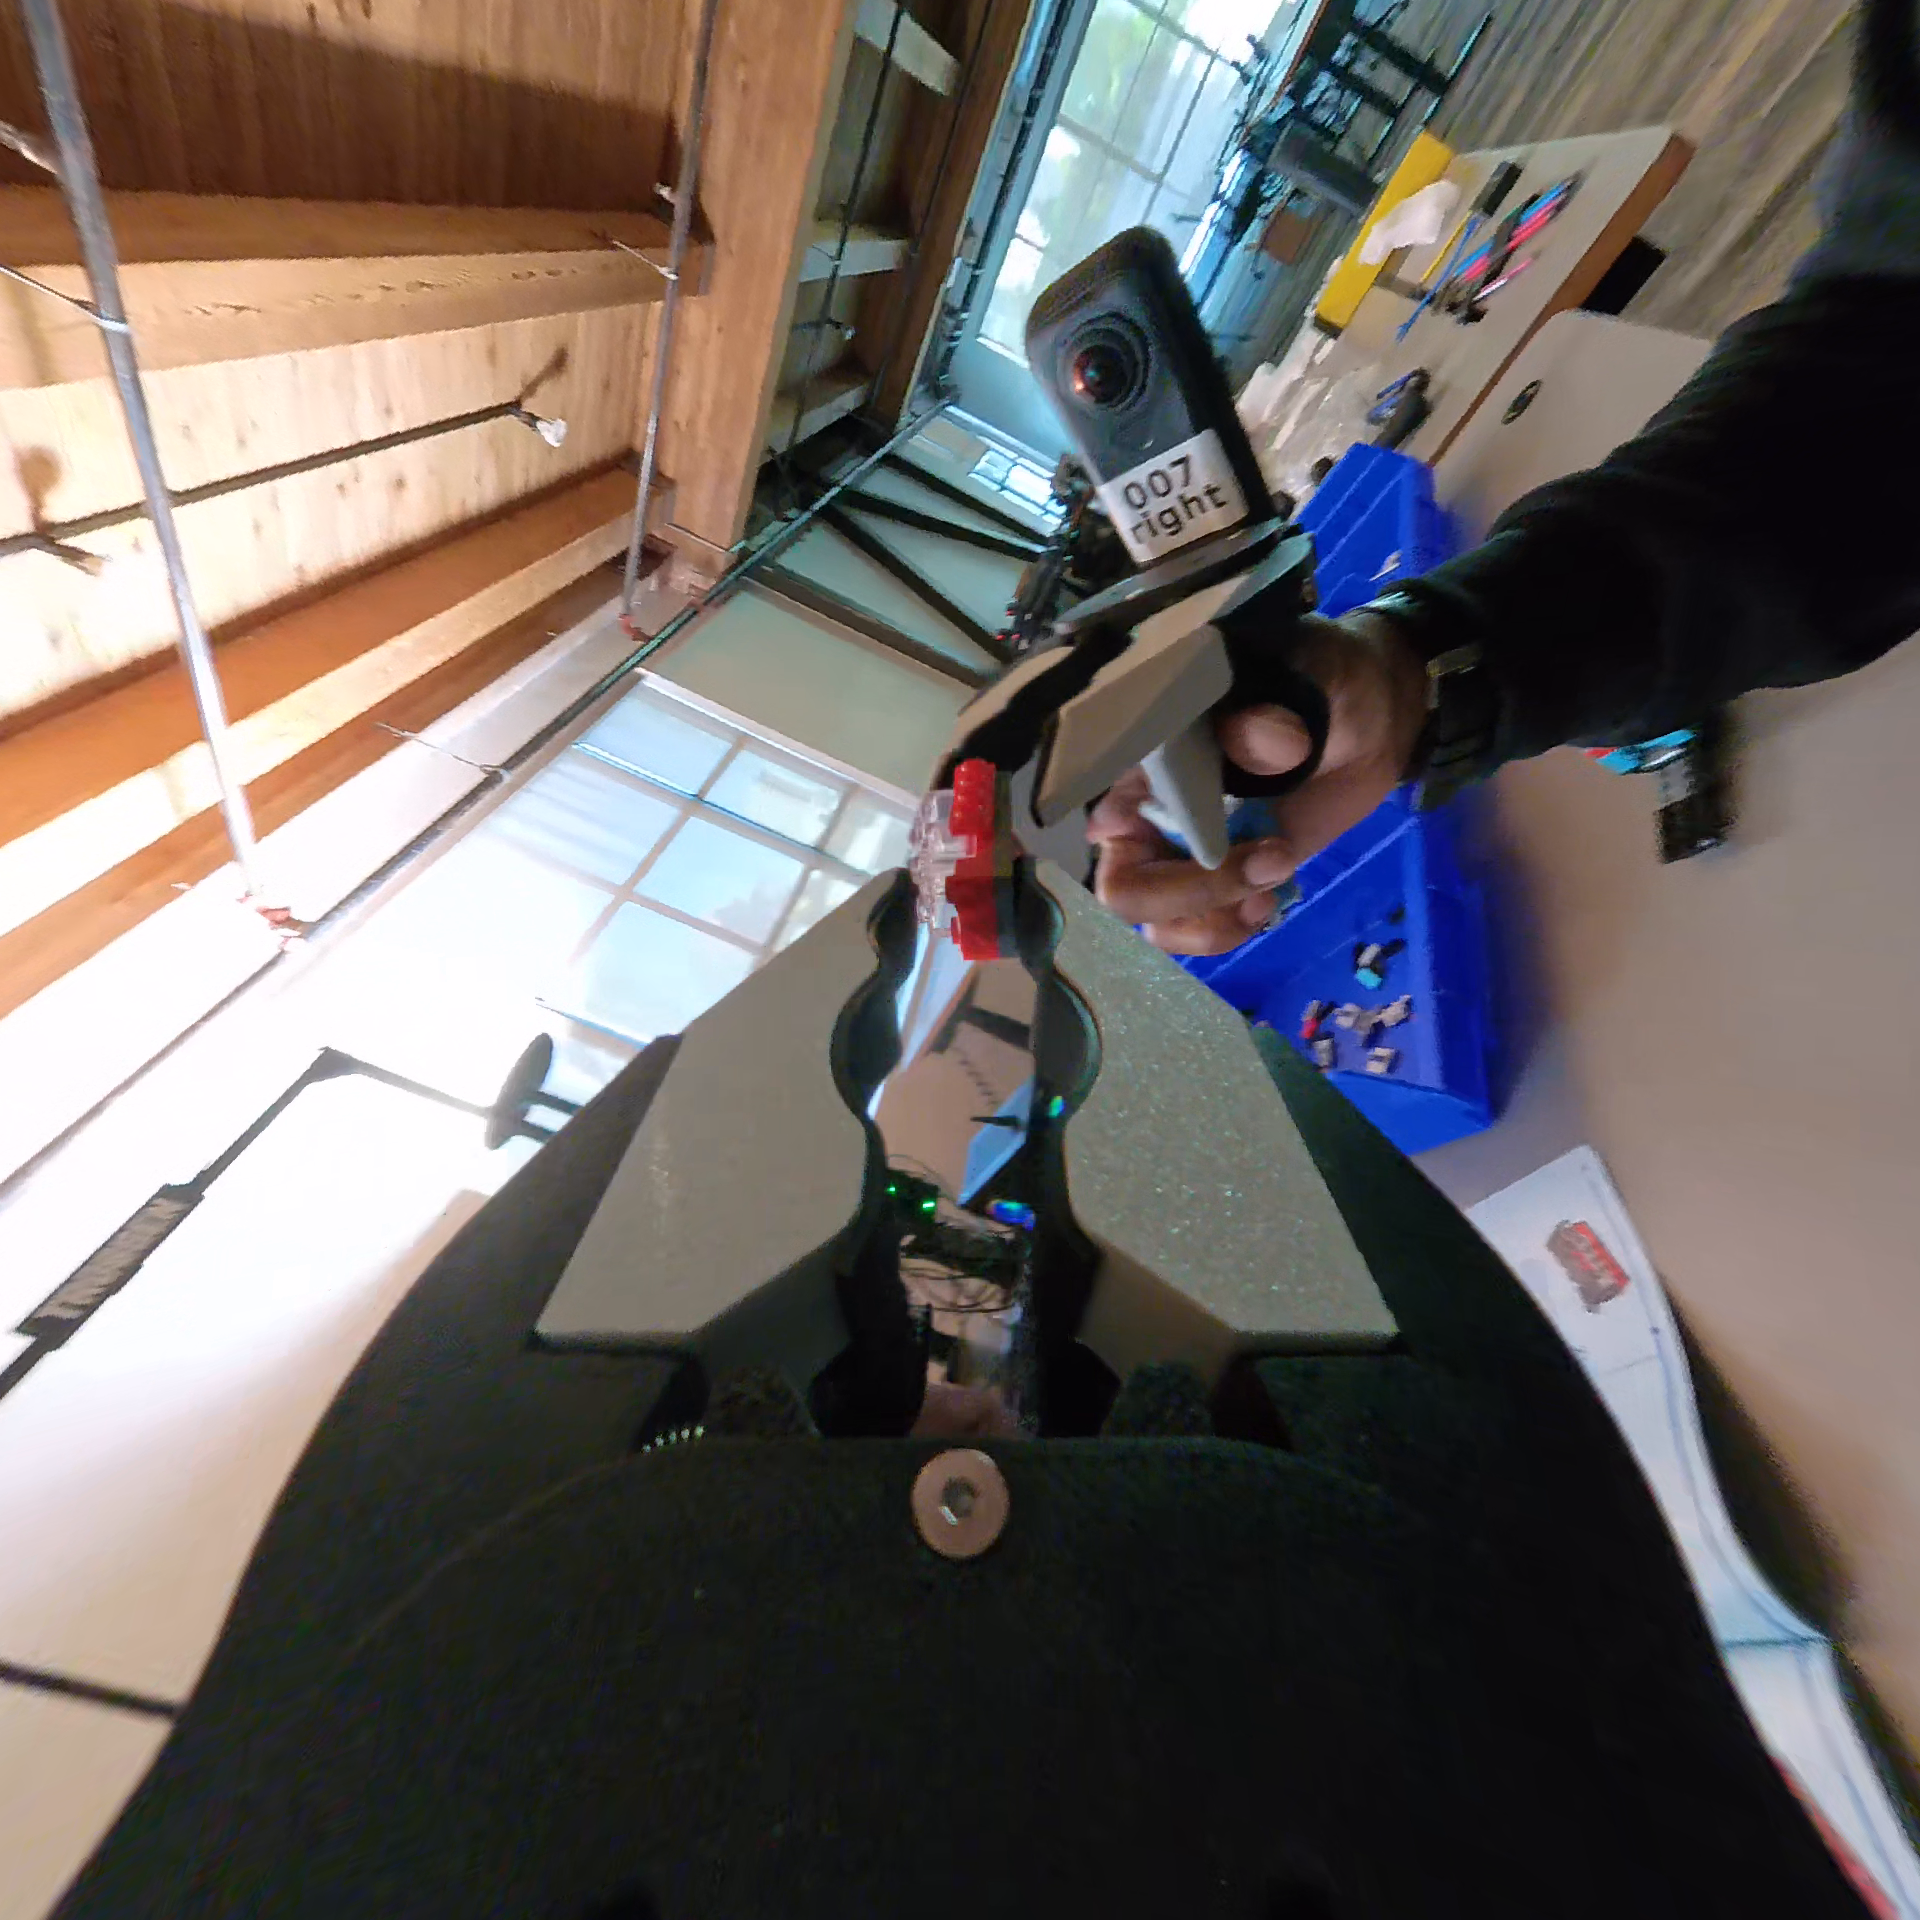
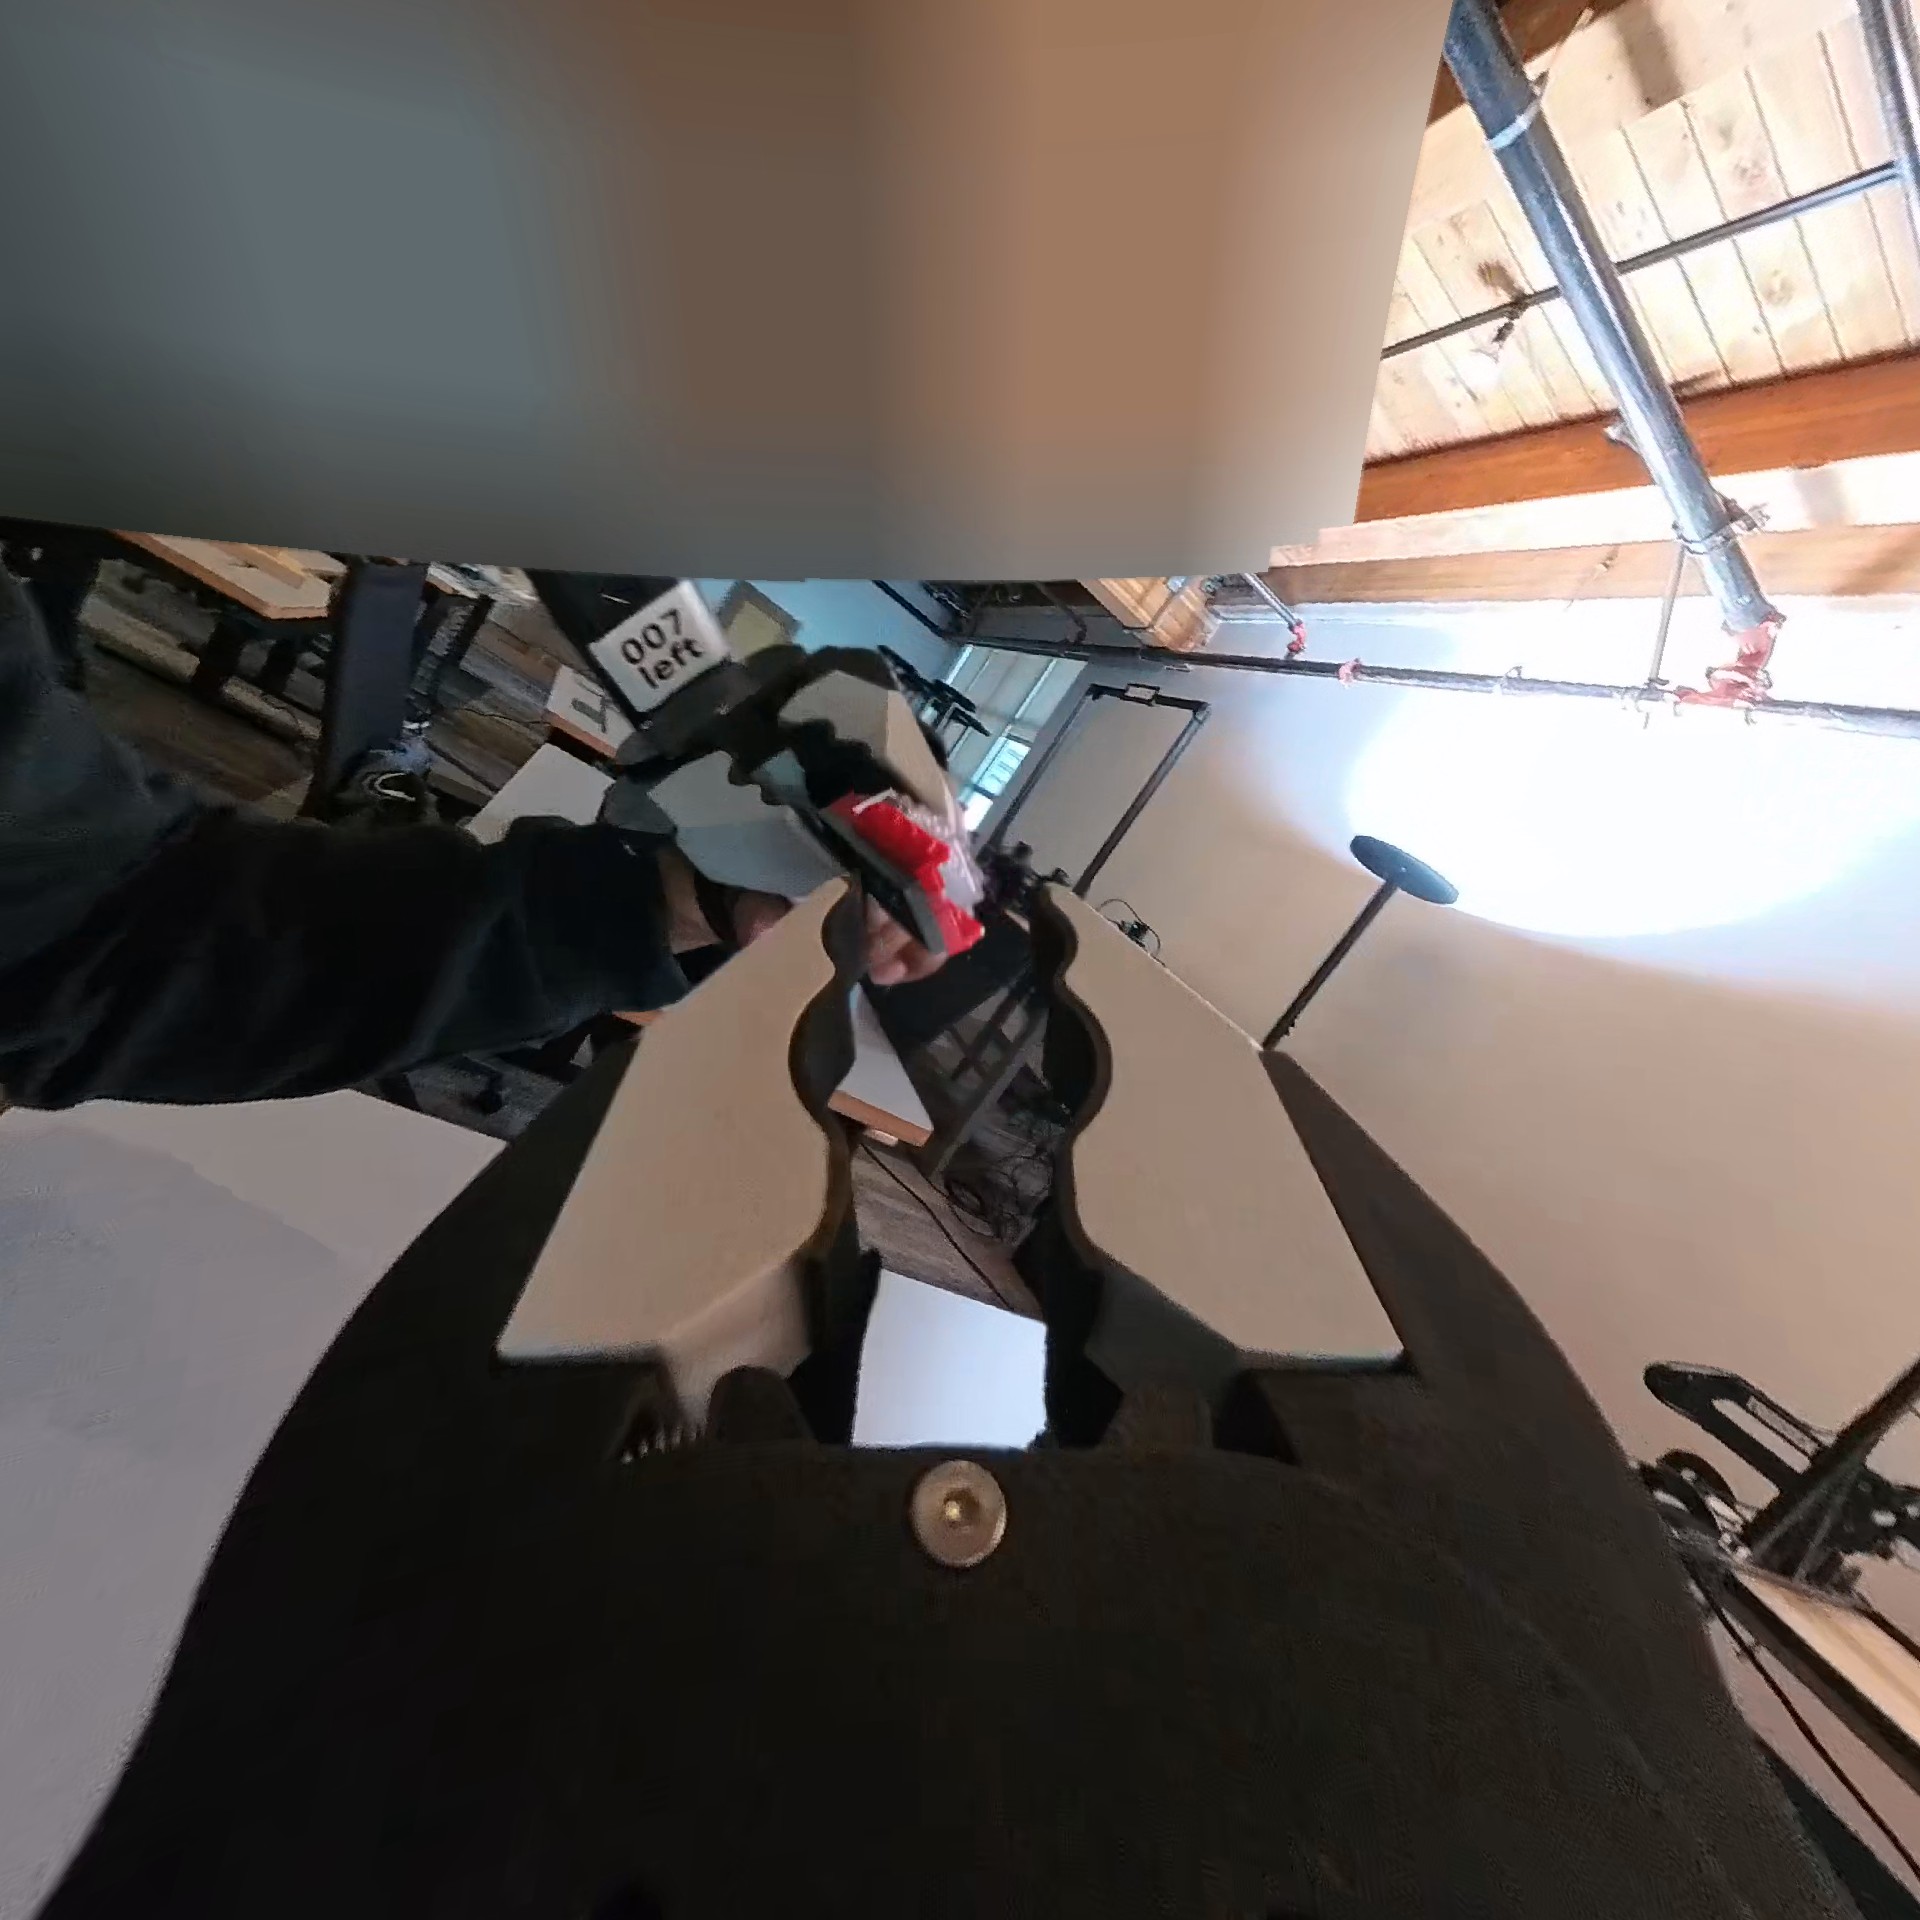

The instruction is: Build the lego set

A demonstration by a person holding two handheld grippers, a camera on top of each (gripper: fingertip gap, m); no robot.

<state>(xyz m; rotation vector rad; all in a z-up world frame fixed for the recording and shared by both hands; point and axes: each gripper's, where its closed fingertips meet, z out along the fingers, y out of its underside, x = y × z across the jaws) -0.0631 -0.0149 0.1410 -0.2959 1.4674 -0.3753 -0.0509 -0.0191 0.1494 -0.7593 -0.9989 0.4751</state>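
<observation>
Two fingers [image 1: 961, 894] pinch the lego build [image 1: 956, 868] above a white table [image 1: 1714, 987] under wooden beams [image 1: 312, 239].

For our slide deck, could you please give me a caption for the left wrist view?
Left hand-held gripper shut on a red and clear lego assembly, meeting the right hand-held gripper above blue parts bins.

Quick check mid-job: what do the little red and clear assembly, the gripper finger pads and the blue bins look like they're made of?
Lego assembly: hard glossy plastic, red and transparent studded bricks over a darker layer, judging by the sheen.
Left gripper pads: matte grey, speckled grain, probably printed plastic.
Blue bins: rigid moulded plastic, slightly shiny walls.
</observation>
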